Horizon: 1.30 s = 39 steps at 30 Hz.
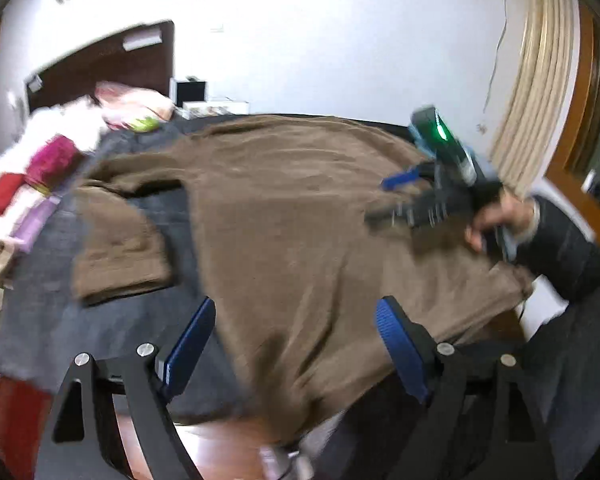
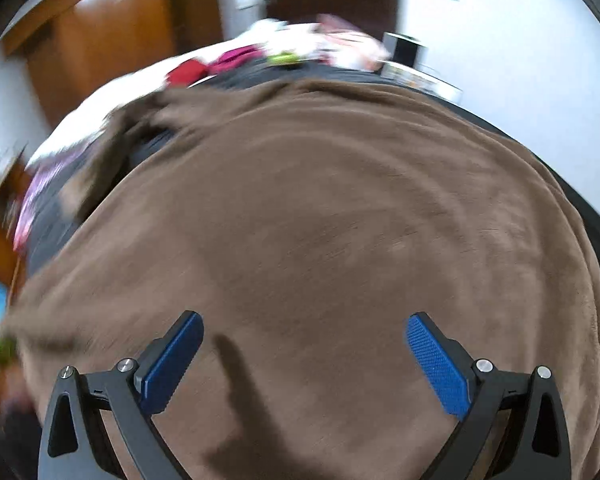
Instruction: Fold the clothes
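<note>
A bedroom with plain white walls (image 1: 300, 40) holds a bed covered in a dark grey sheet (image 1: 60, 312), with a dark wooden headboard (image 1: 112, 64) at its far end and pleated beige curtains (image 1: 540, 92) beside a wood-framed window on the right of the left wrist view. A large brown fleece top (image 1: 300, 220) lies spread out flat over the grey sheet, its near hem hanging over the bed's edge; one short sleeve (image 1: 116, 252) sticks out to the left and lies flat on the sheet. Beyond the garment, a jumble of white, pink and red clothes (image 1: 48, 160) is piled near the headboard.

The left gripper (image 1: 296, 344), black-framed with blue ribbed pads, hangs above the near hem of the brown top with its jaws wide apart and nothing between them. The right gripper (image 1: 392, 200) shows blurred in the left wrist view, held by a hand (image 1: 496, 220) in a dark sleeve, over the right side of the garment. In its own camera the right gripper (image 2: 304, 352) is spread wide over the brown fleece (image 2: 320, 220), its pads clear of the cloth, and casts a dark shadow on the fabric below. An orange-brown wooden wardrobe (image 2: 100, 40) stands against the wall behind the bed in that view.
</note>
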Each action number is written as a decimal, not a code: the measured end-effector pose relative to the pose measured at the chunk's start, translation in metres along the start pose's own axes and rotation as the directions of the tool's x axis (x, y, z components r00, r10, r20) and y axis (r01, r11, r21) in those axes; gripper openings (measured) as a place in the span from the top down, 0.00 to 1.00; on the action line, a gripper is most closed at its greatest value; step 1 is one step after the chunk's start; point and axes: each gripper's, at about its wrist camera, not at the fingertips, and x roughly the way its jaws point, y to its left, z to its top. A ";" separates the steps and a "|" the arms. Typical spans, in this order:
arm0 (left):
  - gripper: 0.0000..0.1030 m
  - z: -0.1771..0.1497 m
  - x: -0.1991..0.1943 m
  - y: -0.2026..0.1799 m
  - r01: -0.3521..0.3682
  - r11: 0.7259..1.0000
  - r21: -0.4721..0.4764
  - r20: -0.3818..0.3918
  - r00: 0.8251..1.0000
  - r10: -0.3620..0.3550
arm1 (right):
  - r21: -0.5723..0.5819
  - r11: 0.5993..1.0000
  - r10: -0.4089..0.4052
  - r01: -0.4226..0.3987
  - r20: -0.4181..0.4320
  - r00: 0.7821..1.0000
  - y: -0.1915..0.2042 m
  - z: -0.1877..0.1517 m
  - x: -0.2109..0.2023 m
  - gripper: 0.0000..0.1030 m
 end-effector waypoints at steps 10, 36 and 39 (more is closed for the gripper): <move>0.17 -0.012 0.087 -0.005 -0.046 0.998 0.051 -0.224 0.973 0.056 | -0.143 0.986 0.069 -0.084 -0.109 0.992 0.031 -0.059 -0.012 0.00; 0.04 0.112 0.120 0.059 -0.065 0.989 -0.130 -0.162 0.986 0.044 | 0.143 0.989 -0.017 0.021 -0.026 1.000 -0.046 -0.046 -0.038 0.00; 0.04 0.117 0.156 0.061 -0.075 0.989 -0.124 -0.232 0.972 0.044 | 0.149 0.988 -0.029 0.043 -0.098 0.995 -0.046 -0.054 -0.018 0.00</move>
